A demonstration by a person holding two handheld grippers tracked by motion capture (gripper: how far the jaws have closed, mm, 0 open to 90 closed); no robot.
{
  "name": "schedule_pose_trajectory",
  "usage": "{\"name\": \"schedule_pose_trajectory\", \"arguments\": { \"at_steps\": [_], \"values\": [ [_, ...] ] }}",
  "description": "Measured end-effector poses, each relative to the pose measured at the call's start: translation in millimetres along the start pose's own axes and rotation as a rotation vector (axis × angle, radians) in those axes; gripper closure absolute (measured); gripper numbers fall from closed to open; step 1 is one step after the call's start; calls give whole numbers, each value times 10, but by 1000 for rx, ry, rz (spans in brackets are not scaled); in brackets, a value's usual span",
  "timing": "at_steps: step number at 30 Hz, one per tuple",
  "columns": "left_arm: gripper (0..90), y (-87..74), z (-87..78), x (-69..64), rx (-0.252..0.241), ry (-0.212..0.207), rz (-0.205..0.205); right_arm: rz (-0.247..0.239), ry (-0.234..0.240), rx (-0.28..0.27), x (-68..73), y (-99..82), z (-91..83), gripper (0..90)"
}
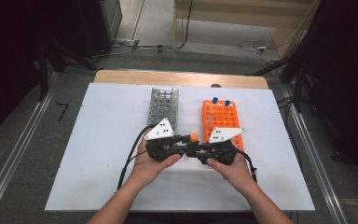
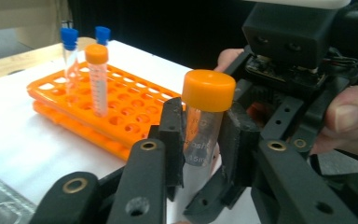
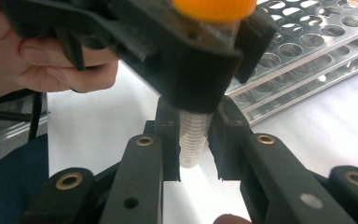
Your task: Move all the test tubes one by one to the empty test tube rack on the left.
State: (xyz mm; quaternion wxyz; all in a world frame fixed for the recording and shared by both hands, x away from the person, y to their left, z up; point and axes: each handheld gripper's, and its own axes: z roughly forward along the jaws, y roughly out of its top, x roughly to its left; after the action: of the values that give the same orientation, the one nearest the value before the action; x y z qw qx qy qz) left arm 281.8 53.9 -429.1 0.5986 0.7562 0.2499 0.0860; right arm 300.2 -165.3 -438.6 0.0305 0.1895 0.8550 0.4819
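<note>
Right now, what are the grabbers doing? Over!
Left gripper shut on orange-capped tube near cap. Right gripper shut on its lower end. Nothing in the way.

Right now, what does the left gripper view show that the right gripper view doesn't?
Left gripper view alone: the orange rack with two blue-capped tubes and an orange-capped tube standing in it, and the held tube's full orange cap.

Right gripper view alone: the clear rack, and the held tube's lower graduated end between the right tool.

Both: the same orange-capped tube, gripped by both tools at once, the left tool just under the cap, and the white table.
</note>
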Motion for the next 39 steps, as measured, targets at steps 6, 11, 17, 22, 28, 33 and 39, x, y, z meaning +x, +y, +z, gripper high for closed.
{"name": "schedule_pose_trajectory", "arguments": {
  "at_steps": [6,11,17,22,28,33,39],
  "values": [
    [753,11,-28,70,-35,18,-36,-3,-12,-21,-13,-4,-32,654],
    [753,40,-47,146,-45,47,-46,6,-17,-62,-73,-38,-153,517],
    [754,82,-72,235,-59,92,-50,10,-40,-92,-149,-133,-315,280],
    [754,143,-112,341,-78,137,-56,3,-42,-103,-221,-286,-480,59],
    [754,246,-159,510,-90,197,-47,41,-57,-111,-291,-440,-667,0],
    [753,314,-168,654,-102,241,-51,61,-82,-113,-319,-530,-785,0],
    [754,342,-141,823,-118,288,-76,88,-121,-125,-329,-629,-887,0]
  ]
}}
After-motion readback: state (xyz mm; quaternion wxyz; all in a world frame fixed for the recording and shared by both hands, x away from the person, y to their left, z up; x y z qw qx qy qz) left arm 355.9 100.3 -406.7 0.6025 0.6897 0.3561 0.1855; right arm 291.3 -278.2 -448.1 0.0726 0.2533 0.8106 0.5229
